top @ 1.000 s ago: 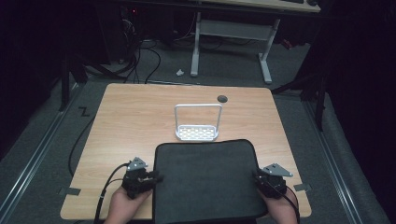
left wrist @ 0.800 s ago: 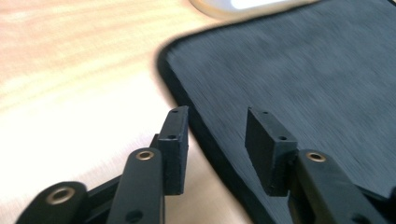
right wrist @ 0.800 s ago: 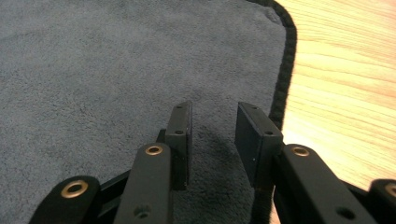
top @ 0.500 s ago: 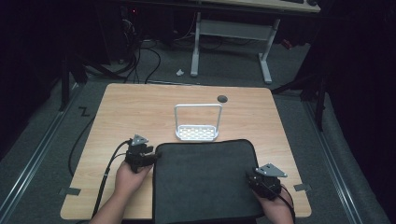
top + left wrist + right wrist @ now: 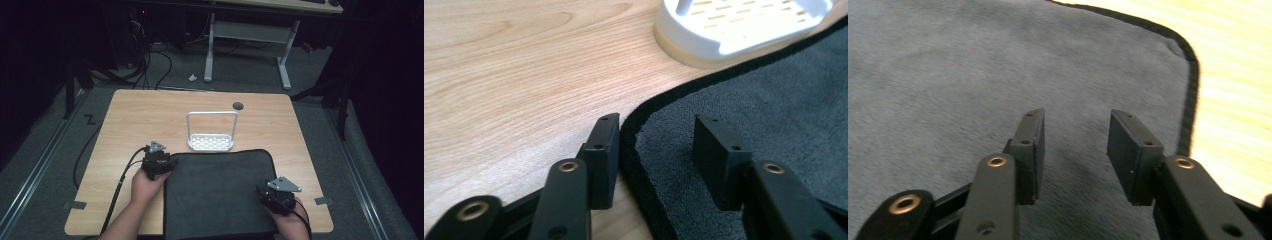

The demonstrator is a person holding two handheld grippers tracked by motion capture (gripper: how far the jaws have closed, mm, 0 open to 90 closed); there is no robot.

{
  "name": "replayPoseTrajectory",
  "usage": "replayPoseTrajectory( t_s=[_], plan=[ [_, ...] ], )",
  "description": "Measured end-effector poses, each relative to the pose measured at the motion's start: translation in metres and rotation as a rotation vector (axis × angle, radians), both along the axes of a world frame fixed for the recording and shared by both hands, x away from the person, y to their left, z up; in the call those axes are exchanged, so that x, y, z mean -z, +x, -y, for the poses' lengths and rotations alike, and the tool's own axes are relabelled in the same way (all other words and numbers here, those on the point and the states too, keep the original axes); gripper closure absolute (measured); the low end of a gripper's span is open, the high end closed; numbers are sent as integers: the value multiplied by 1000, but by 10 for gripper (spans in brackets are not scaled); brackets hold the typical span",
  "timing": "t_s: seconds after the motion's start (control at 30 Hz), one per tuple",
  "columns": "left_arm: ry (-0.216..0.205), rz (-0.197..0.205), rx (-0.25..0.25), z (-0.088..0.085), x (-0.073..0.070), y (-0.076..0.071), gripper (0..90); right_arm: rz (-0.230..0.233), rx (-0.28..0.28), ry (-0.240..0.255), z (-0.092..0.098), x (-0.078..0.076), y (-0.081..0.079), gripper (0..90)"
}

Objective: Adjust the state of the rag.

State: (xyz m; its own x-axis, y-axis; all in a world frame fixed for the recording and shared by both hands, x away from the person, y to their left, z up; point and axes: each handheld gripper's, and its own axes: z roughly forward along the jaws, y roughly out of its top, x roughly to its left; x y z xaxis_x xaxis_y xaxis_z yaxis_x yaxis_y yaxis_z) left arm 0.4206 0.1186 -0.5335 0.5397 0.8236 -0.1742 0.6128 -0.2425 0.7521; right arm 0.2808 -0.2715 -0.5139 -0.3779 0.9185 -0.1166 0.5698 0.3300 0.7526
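On wooden table [image 5: 125, 125]: grey mat [image 5: 220, 195], unlabelled; left tool [image 5: 656, 145] closing, right tool [image 5: 1075, 150] opening, both spread.

Obscured and cut-off items at the table

The dark grey mat [image 5: 217, 192] runs past the bottom edge of the high view, so its near border is unseen. The white rack [image 5: 744, 25] is cropped by the top edge of the left gripper view. Both forearms are cut at the bottom edge; the dark surroundings beyond the table [image 5: 125, 120] are unreadable.

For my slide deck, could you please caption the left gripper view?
Open left hand-held gripper straddling the grey mat black-trimmed corner on the wooden table.
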Motion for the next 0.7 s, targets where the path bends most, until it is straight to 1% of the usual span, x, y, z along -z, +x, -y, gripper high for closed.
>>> replayPoseTrajectory(
  t_s=[0.07, 0.17, 0.23, 0.27, 0.3, 0.37, 0.47, 0.5, 0.53, 0.57, 0.7],
  plan=[
    [25, 20, -5, 2, 0, -2, 623, 5, -15, -4, -4, -1, 0, 569],
    [53, 40, -4, 5, 1, -5, 676, 22, -44, -7, -13, -3, -3, 537],
    [73, 53, 3, 7, 1, -7, 748, 33, -71, -2, -21, -6, -5, 505],
    [85, 61, 9, 9, 1, -8, 765, 41, -89, 4, -26, -7, -6, 490],
    [87, 64, 14, 9, 1, -8, 781, 45, -102, 8, -31, -9, -7, 475],
    [68, 50, 12, 7, 1, -7, 798, 51, -135, 25, -43, -12, -10, 456],
    [26, 24, 12, 2, 1, -4, 814, 53, -191, 51, -65, -15, -14, 446],
    [12, 15, 11, 1, 2, -4, 814, 54, -213, 53, -73, -16, -15, 446],
    [-7, 5, 8, 0, 2, -3, 814, 53, -233, 49, -82, -16, -15, 446],
    [-18, -4, 10, -2, 2, -2, 814, 55, -254, 31, -90, -17, -15, 448],
    [-52, -25, 10, -5, 3, -1, 813, 30, -312, -2, -121, -12, -13, 446]
  ],
)
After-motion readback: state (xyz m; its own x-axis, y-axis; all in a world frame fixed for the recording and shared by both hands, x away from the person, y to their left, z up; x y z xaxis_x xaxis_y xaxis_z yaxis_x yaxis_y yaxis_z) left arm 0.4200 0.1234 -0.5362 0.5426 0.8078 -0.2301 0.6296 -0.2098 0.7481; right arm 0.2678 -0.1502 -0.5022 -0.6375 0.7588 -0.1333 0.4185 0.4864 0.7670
